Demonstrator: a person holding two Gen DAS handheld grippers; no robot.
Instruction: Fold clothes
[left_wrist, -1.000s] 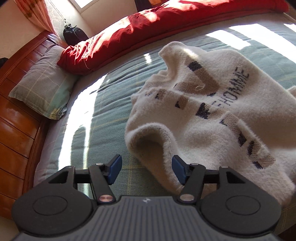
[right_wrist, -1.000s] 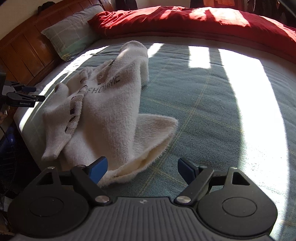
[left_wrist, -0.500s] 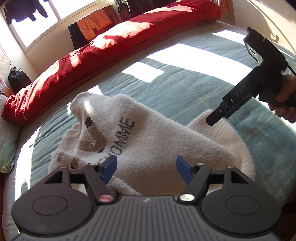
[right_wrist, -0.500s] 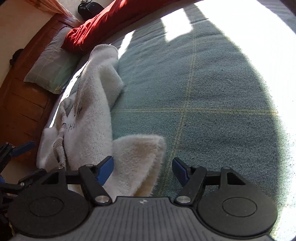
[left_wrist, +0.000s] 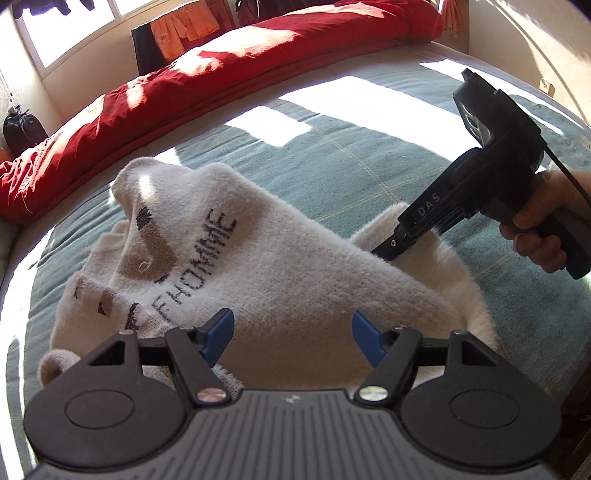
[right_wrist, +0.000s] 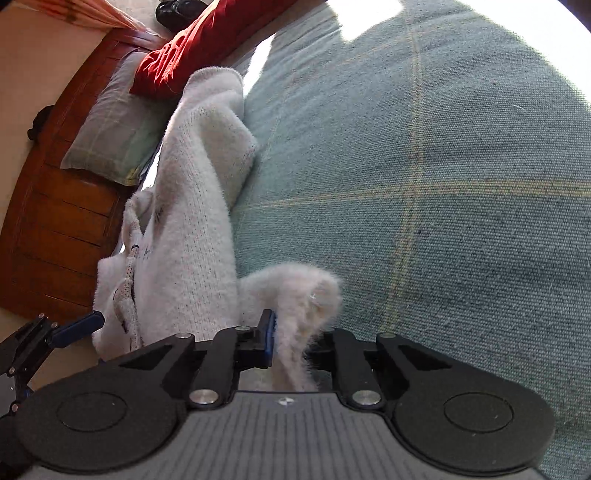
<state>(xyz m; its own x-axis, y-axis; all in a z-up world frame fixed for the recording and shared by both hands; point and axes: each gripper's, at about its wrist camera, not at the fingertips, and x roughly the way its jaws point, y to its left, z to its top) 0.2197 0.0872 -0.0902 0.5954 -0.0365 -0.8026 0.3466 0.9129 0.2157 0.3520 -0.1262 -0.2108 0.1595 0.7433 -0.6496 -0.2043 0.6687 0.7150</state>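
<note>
Lying crumpled on the green plaid bedspread (left_wrist: 369, 147), one cream fuzzy sweater (left_wrist: 266, 266), lettering "HOMME" on its upper face, near the bed's edge. Long axis: in the right wrist view it runs from the gripper away toward the pillow (right_wrist: 110, 140) and the wooden headboard (right_wrist: 55, 206), far end bunched beside the red duvet (left_wrist: 221, 70). Right gripper (right_wrist: 291, 343): fingers pressed together on a fluffy corner of the sweater, cloth standing up between the blue pads (right_wrist: 269, 338); the same tool shows in the left wrist view, its tip buried in the fabric, held in the person's right hand (left_wrist: 543, 236). Left gripper (left_wrist: 291, 336): fingers spread wide, nothing between them, hovering over the sweater's near hem. Sun patches fall across the bedspread. Black bag (left_wrist: 22, 127) stands at the wall by the window.
</note>
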